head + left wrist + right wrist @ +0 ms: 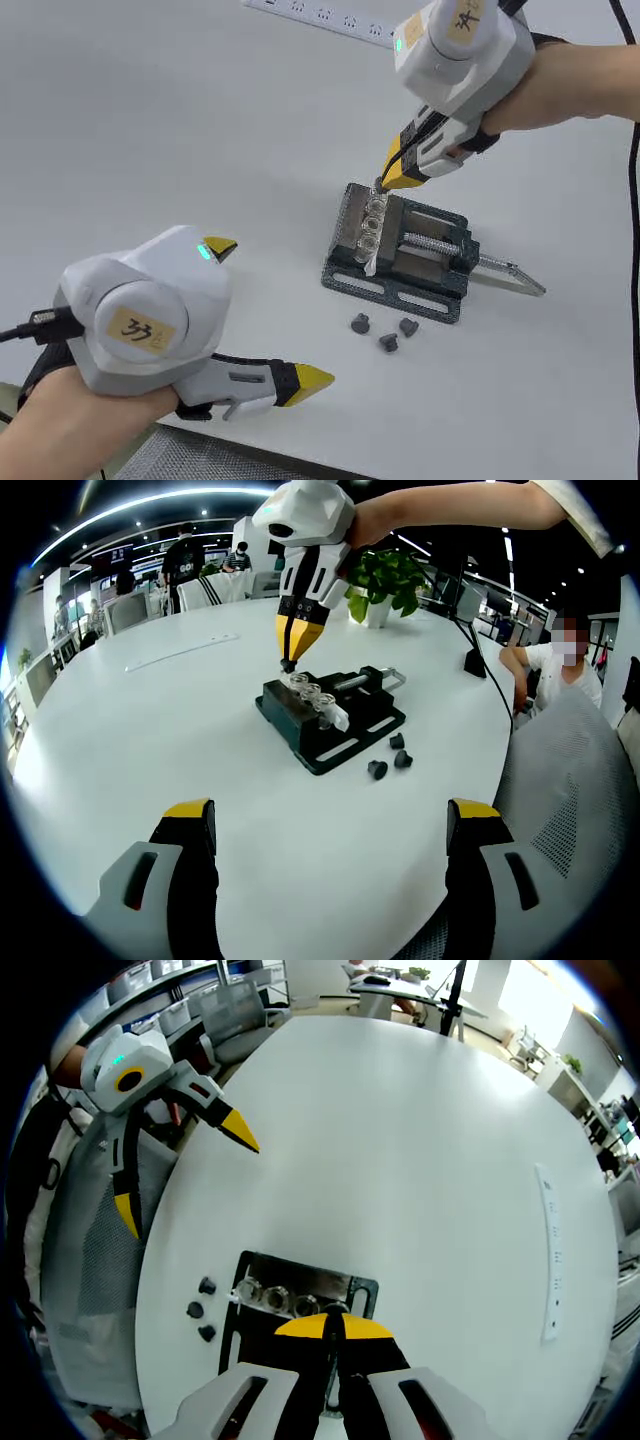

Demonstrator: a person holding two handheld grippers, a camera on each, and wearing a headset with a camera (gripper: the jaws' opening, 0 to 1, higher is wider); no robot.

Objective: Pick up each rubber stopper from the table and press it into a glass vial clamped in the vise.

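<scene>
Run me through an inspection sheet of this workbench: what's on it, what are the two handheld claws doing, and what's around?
Surface: white round table.
Job's things: black vise clamping a row of glass vials; three dark stoppers loose on the table beside it.
Clutter: white power strip at the far edge.
Grippers: right gripper shut, tips at the end vial, unclear whether a stopper is between them; left gripper open, empty, apart from the vise.
Cables: black cable along the right side; second cable leaving the left gripper.
Surroundings: open office, potted plant, mesh chair, people seated.
</scene>
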